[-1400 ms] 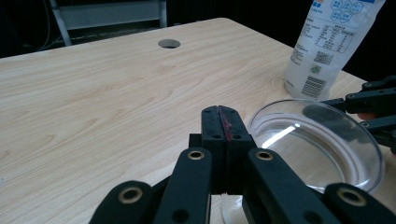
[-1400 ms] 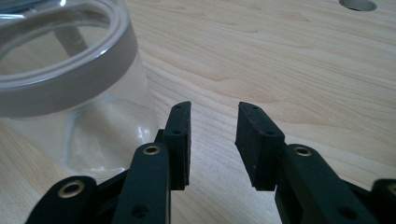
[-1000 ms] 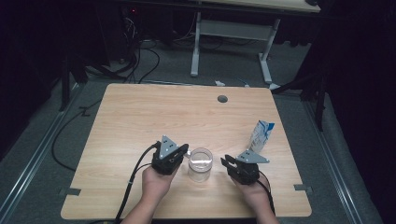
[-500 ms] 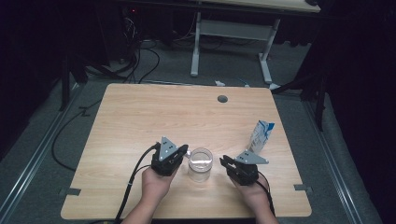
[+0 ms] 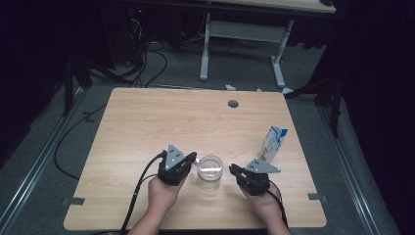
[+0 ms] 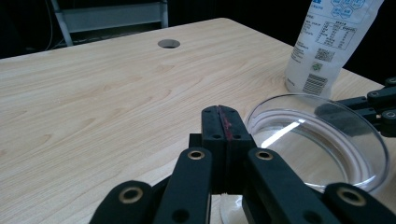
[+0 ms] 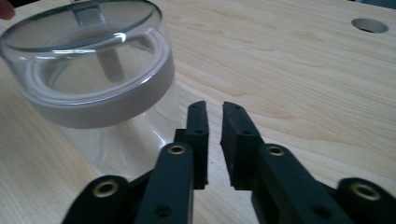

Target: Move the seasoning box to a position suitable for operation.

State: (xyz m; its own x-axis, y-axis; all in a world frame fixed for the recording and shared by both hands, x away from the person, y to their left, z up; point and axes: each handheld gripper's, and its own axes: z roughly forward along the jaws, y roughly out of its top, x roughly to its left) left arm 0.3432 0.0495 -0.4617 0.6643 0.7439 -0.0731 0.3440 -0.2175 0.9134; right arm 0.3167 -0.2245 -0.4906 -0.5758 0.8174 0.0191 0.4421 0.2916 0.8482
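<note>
A clear jar (image 5: 209, 172) with a transparent lid stands near the table's front edge, between the two grippers. My left gripper (image 5: 192, 157) sits just left of it with its jaws shut on nothing (image 6: 223, 112); the jar's lid (image 6: 322, 140) lies close to the right of the tips. To the jar's right, my right gripper (image 5: 234, 169) points at it. Its jaws (image 7: 215, 109) stand a narrow gap apart, empty, and the jar (image 7: 93, 70) is just ahead and to their left, untouched.
A white and blue pouch (image 5: 273, 143) stands upright at the right, behind the right gripper, also seen past the jar (image 6: 327, 46). A round cable hole (image 5: 233, 104) is at the table's far middle. Cables trail off the front edge.
</note>
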